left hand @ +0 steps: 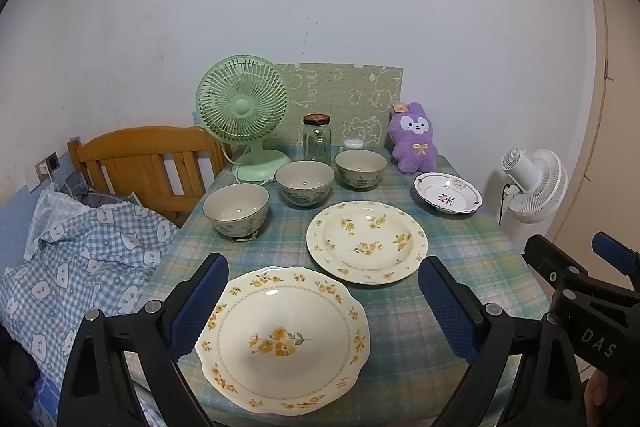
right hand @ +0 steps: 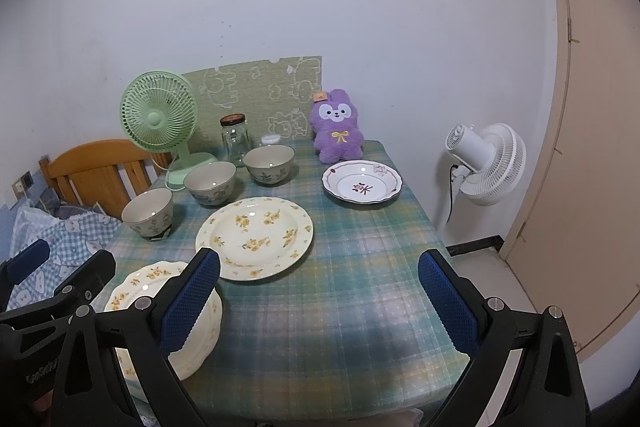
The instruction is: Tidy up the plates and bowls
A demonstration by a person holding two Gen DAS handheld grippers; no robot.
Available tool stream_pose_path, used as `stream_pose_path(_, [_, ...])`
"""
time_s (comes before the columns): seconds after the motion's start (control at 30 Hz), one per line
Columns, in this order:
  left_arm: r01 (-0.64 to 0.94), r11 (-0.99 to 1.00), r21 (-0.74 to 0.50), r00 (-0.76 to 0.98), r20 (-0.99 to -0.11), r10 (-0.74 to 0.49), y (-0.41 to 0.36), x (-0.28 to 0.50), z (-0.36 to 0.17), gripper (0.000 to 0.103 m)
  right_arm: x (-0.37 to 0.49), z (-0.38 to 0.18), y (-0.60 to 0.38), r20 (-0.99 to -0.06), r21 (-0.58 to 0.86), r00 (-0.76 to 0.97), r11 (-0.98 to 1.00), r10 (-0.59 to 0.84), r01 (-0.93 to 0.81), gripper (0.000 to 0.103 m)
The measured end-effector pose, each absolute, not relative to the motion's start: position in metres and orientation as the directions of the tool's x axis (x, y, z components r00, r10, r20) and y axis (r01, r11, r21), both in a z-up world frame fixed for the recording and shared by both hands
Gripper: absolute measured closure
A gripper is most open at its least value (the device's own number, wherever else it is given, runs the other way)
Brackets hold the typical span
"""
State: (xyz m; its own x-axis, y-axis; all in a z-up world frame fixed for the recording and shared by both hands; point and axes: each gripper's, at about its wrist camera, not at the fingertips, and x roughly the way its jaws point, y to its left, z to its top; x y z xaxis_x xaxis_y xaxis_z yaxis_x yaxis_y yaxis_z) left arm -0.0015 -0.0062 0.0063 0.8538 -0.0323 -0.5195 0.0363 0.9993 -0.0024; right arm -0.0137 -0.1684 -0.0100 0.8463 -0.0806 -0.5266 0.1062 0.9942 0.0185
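Note:
Three plates lie on the checked tablecloth: a scalloped yellow-flower plate [left hand: 284, 341] at the near edge, a round yellow-flower plate [left hand: 366, 241] behind it, and a small white plate with a red motif [left hand: 447, 193] at the far right. Three grey bowls [left hand: 236, 205] [left hand: 305, 183] [left hand: 360, 169] stand in a diagonal row behind them. My left gripper [left hand: 324, 301] is open and empty, just above the scalloped plate. My right gripper [right hand: 320, 301] is open and empty over the bare cloth, to the right of the scalloped plate [right hand: 160, 307]. The round plate [right hand: 254, 237] lies ahead of it.
A green desk fan [left hand: 244, 107], a glass jar [left hand: 317, 139], a small white container [left hand: 353, 143] and a purple plush toy [left hand: 414, 139] line the table's back edge. A wooden chair [left hand: 148, 163] and bedding [left hand: 80, 251] are left; a white floor fan [right hand: 486, 163] is right.

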Motion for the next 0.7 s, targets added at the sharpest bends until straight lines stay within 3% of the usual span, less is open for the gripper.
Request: stream_pose_path(0.7, [0.038,0.999,0.001,0.826,-0.563,-0.031,0.040,0.042,0.009,0.013,0.025,-0.007,-0.122,-0.544,0.034,0.835,0.991,-0.088,0.126,0.003])
